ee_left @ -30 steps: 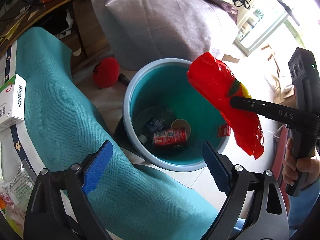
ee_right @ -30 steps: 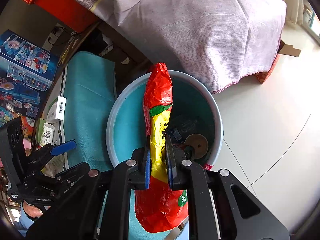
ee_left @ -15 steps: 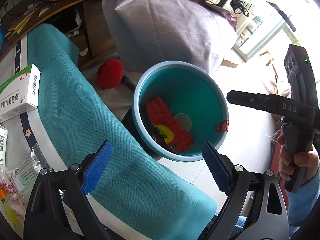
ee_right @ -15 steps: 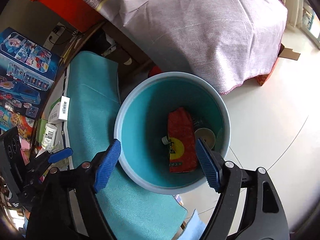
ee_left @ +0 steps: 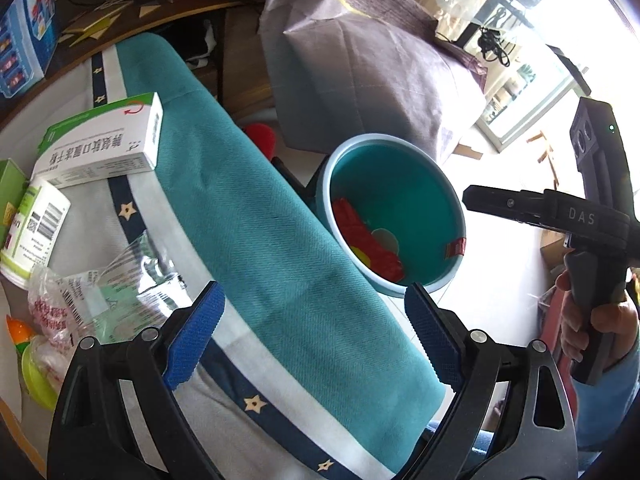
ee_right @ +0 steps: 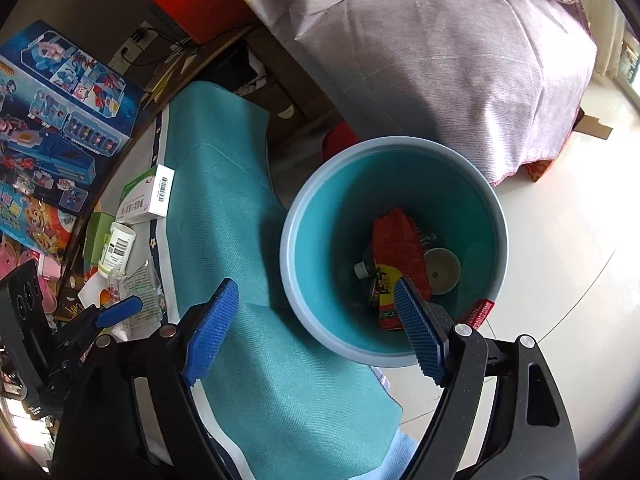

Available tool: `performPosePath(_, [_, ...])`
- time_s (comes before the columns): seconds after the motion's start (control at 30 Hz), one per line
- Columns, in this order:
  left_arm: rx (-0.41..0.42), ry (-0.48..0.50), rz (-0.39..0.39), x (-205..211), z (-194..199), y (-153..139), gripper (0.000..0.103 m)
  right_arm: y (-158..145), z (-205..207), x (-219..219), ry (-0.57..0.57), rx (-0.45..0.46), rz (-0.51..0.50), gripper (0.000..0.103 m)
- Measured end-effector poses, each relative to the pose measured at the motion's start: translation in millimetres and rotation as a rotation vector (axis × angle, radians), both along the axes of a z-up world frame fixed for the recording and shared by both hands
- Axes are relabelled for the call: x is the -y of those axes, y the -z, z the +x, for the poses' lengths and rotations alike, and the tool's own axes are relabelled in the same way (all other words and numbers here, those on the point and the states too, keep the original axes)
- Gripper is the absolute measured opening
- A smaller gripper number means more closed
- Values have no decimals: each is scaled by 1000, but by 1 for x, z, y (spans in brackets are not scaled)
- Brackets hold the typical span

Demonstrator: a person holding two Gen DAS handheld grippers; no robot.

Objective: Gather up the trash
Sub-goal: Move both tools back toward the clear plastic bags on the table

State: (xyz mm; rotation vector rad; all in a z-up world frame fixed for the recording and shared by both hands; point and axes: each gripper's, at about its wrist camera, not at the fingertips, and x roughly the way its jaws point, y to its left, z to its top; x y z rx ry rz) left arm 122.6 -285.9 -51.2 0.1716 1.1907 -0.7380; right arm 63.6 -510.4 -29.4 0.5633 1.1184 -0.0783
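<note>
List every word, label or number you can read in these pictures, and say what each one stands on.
"DAS": on the black body of the right claw, seen from the left wrist view.
Chinese print on the white and green box: too distorted to quote.
Barcodes and small print on the white bottle: too small to read.
Print on the clear plastic wrapper: blurred.
Yellow patch on the red snack bag in the bin: unreadable.
Red tag on the bin rim: unreadable.

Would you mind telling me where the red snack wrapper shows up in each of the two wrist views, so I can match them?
Left wrist: the red snack wrapper lies inside the teal bin, right of centre, partly hidden by the teal cloth.
Right wrist: the wrapper lies on the bin's bottom, right of centre, beside a paper cup.
Shared landmark: the green and white box on the table.
</note>
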Motion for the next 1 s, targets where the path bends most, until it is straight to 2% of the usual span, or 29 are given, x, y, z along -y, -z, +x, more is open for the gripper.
performPosePath(0.3, [22,-120,-30,-80,1,-13,92,-11,19,-63,-119,-8,-25,79])
performPosePath(0.63, [-5,-322,-83,-188,6,-9,94,-10,49,-144,-280,-39,-46,79])
performPosePath(0.87, [-48,-369,-92,-218,-9,14,94,2,72,-200,-395,-92,-68,83])
performPosePath(1.0, [-74,-385,-96,-230,-7,28,94,11,86,-221,-416,-124,-69,84])
